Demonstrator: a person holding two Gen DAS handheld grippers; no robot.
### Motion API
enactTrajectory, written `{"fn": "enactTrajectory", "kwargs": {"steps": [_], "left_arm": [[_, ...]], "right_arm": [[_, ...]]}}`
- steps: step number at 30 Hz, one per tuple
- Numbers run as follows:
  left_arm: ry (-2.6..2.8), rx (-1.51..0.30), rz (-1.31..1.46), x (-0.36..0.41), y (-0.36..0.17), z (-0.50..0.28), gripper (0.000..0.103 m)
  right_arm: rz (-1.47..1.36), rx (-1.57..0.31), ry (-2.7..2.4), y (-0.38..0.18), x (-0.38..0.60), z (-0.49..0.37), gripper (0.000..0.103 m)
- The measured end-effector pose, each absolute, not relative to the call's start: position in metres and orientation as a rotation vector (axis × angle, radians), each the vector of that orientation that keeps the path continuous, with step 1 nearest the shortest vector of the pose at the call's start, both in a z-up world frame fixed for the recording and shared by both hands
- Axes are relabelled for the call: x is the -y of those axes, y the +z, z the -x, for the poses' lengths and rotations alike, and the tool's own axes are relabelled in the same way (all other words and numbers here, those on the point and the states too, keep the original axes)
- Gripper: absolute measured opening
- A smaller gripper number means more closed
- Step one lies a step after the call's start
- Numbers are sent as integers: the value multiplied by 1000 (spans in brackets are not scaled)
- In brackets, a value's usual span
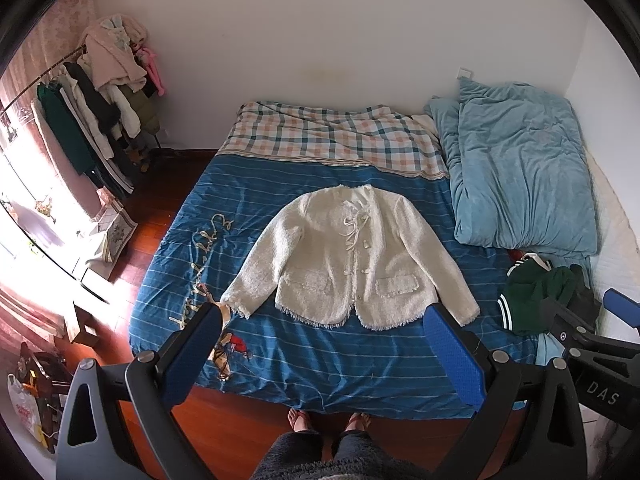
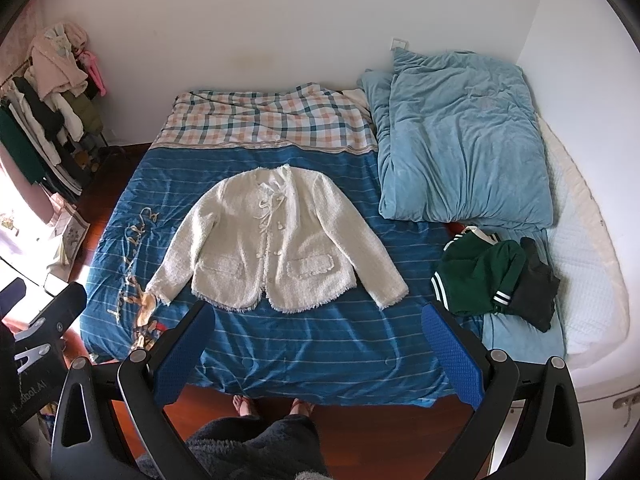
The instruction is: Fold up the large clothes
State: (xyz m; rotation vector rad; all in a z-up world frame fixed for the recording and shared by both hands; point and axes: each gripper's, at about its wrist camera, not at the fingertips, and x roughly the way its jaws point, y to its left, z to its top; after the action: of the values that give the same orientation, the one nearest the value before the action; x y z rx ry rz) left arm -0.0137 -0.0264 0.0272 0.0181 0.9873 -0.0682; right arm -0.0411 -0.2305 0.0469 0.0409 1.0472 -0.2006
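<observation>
Near the bed's (image 1: 280, 368) front edge, the soft, limp jacket (image 1: 352, 256) is best pinched at a cuff; both tongs (image 1: 320, 344) (image 2: 320, 340) are held spread, empty.

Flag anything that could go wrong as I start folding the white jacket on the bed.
1. The white jacket has loose ties at the front and a fringed hem; open fingers could snag them.
2. The green garment lies near the jacket's sleeve on that side, so the right gripper might catch it too.
3. Both grippers, including the left gripper, hang open above the wrinkled blue striped bedspread; a pinch may gather bedspread with the jacket.
</observation>
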Motion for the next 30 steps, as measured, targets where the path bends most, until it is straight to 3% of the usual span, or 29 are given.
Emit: {"fn": "enactTrajectory", "kwargs": {"steps": [10,19,22,24,27,30], "left_arm": [[-43,-941,-66,26,7,-24,103],[-41,-921,-191,26,-80,-110,103],[-10,-958,-231,38,-128,-144,103],[12,-994,-231,44,-161,-165,103],[63,-1063,-225,52,-212,-194,103],[147,-1126,-231,63,-268,-224,103]], "right_arm": [[-121,-1051,-245,31,248,27,103],[-255,-1095,-423,-87,298,-39,103],[-359,-1155,-454,-147,332,-59,92],[-431,-1207,-461,-192,356,-71,72],[-554,-1259,-496,-266,395,-87,62],[-703,-1297,-526,-350,439,-104,60]]}}
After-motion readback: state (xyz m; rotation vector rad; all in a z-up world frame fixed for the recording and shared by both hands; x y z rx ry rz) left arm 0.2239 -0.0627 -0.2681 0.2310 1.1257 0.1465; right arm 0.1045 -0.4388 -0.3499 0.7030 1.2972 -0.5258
